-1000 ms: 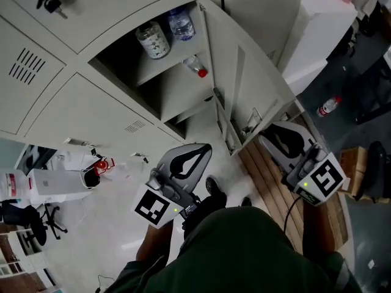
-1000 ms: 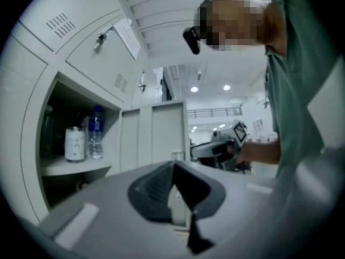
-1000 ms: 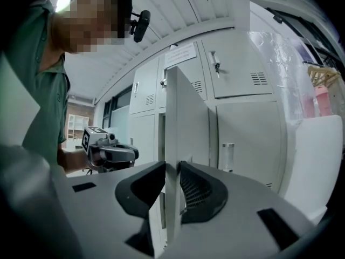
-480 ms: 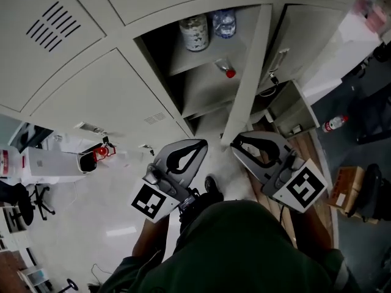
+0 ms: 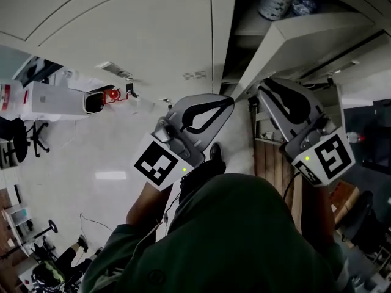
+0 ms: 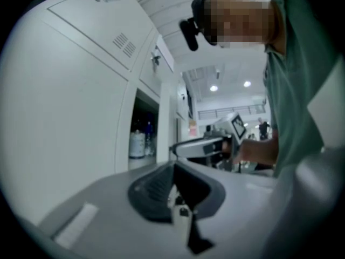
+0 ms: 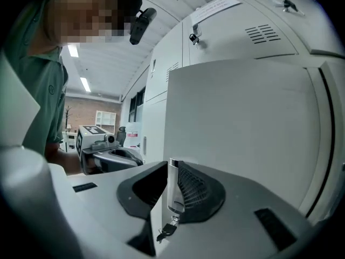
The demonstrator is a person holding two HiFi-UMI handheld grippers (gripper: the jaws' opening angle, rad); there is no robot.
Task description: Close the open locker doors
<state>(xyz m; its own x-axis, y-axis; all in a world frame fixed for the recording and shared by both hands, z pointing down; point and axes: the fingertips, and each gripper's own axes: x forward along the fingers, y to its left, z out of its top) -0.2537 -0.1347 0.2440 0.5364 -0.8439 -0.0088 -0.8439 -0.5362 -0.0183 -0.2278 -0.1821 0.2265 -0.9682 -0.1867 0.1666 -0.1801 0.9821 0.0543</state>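
Observation:
A bank of pale grey lockers (image 5: 122,29) fills the top of the head view. One locker door (image 5: 293,32) stands open and hangs partway across its compartment. In the right gripper view the door panel (image 7: 242,117) fills the right side. Its chrome latch (image 7: 174,185), with a small key hanging below, stands between the jaws of my right gripper (image 7: 171,198), which is shut on it. In the head view the right gripper (image 5: 264,87) meets the door's lower edge. My left gripper (image 5: 230,102) sits just left of that edge, shut and holding nothing. From the left gripper (image 6: 178,198) I see the open compartment.
A patterned jar (image 5: 273,2) and a water bottle (image 5: 302,3) stand on the open locker's shelf; the jar (image 6: 137,144) also shows in the left gripper view. A white box (image 5: 55,99) and a red item (image 5: 112,94) lie on the floor at left. Wooden boards (image 5: 269,157) lie below the door.
The door has swung in toward its locker. My right gripper moved from the door's right side onto its edge and closed on the latch. The left gripper stayed close beside it.

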